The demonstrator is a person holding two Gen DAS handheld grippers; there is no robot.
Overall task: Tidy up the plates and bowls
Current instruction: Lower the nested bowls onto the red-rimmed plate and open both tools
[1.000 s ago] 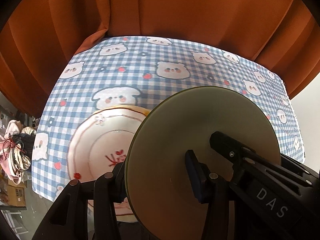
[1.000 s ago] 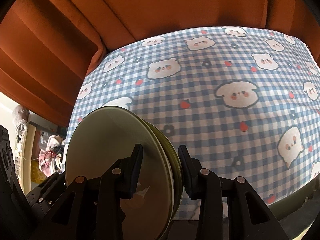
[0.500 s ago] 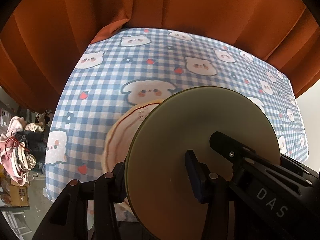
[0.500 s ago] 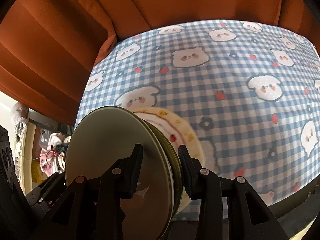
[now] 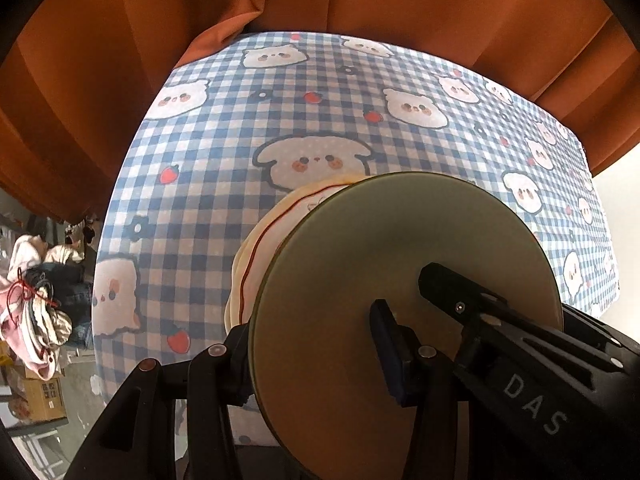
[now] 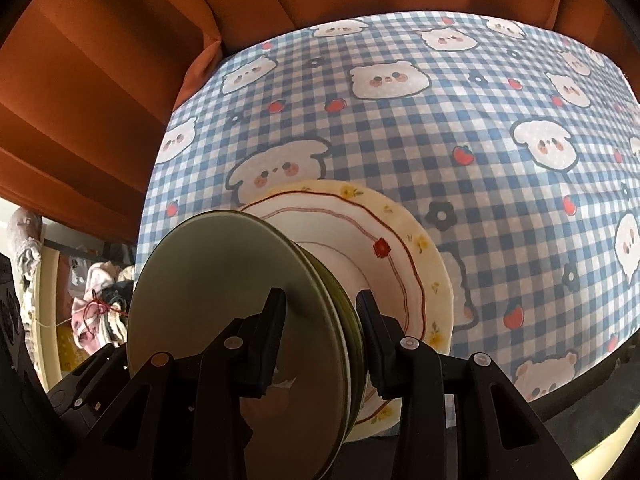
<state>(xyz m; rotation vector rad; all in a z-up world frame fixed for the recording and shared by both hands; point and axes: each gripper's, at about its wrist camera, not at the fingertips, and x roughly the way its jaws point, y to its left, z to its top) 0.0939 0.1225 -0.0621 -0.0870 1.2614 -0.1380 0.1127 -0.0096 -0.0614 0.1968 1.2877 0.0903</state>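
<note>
Both tongs, left (image 5: 316, 344) and right (image 6: 320, 320), clamp the green plate (image 5: 400, 280) on edge, just above the floral plate (image 6: 400, 240) on the tabletop (image 6: 480, 120).

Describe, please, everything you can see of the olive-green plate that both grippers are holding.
The olive-green plate is round, matte and looks like glazed ceramic, with a flat pale-green face and a darker, ridged underside. It is held on edge, tilted, above the cream floral plate that lies on the checked tablecloth. The left gripper clamps one part of its rim and the right gripper another, pads on both faces. Whether it touches the cream plate cannot be told.
</note>
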